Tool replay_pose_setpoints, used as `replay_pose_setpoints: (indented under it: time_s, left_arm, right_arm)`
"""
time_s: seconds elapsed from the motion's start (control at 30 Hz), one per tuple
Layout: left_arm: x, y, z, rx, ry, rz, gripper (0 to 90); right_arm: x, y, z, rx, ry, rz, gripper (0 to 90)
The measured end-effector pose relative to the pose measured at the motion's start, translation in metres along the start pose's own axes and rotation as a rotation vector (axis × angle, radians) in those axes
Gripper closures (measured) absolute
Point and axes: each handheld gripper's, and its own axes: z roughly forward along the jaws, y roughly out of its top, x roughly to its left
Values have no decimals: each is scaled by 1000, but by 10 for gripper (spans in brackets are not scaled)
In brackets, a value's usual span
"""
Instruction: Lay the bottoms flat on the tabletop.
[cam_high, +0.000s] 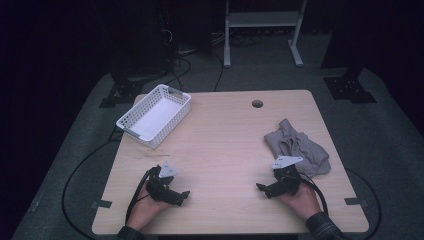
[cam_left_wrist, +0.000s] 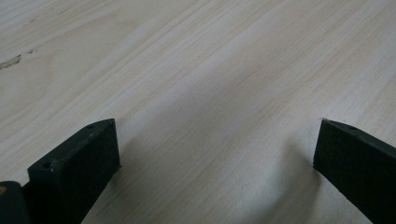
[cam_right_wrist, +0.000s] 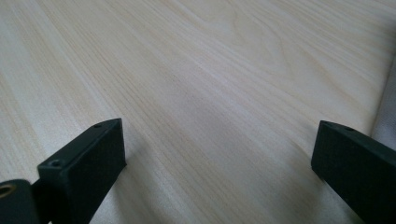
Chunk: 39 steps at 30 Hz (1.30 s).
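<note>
Both grippers, left (cam_high: 184, 196) and right (cam_high: 260, 188), gape over the pale wood-grain table (cam_high: 225, 145); a crumpled grey cloth (cam_high: 297, 146) lies just beside the right.

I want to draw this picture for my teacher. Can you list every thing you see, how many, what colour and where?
Basket: one, white, far left of the table.
Cloth: one, grey-beige, crumpled, right side, beside the right gripper.
Table: one, light wood, with a round hole near the far edge.
Stand: one, white, on the floor behind the table.
Left gripper: one, black, near left, jaws open.
Right gripper: one, black, near right, jaws open.
Hands: two, holding the grippers.
</note>
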Motion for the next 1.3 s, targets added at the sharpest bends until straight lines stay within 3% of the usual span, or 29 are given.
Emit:
replay_pose_setpoints:
  time_s: [0.17,0.27,0.43,0.5,0.57,0.9,1.17,1.3]
  left_arm:
    - [1,-9,1,-73,-16,39,0]
    - [0,-9,1,-70,-34,59,0]
    - [0,-8,1,-70,-34,57,0]
    - [0,-8,1,-69,-34,58,0]
    - [0,-8,1,-69,-34,58,0]
    - [1,-8,2,-70,-31,56,0]
    - [1,-7,2,-68,-33,59,0]
    - [1,-7,2,-68,-35,62,0]
  right_arm:
    - [0,0,0,-1,1,-3,23]
    - [0,1,0,6,-5,4,27]
    - [-1,2,0,21,-5,0,32]
    - [-1,4,-4,36,7,6,119]
    - [-2,6,-8,30,30,19,141]
    - [-2,20,-33,5,-21,4,298]
    - [-11,28,-49,-16,-73,-5,337]
    - [-20,31,-58,-34,-94,14,346]
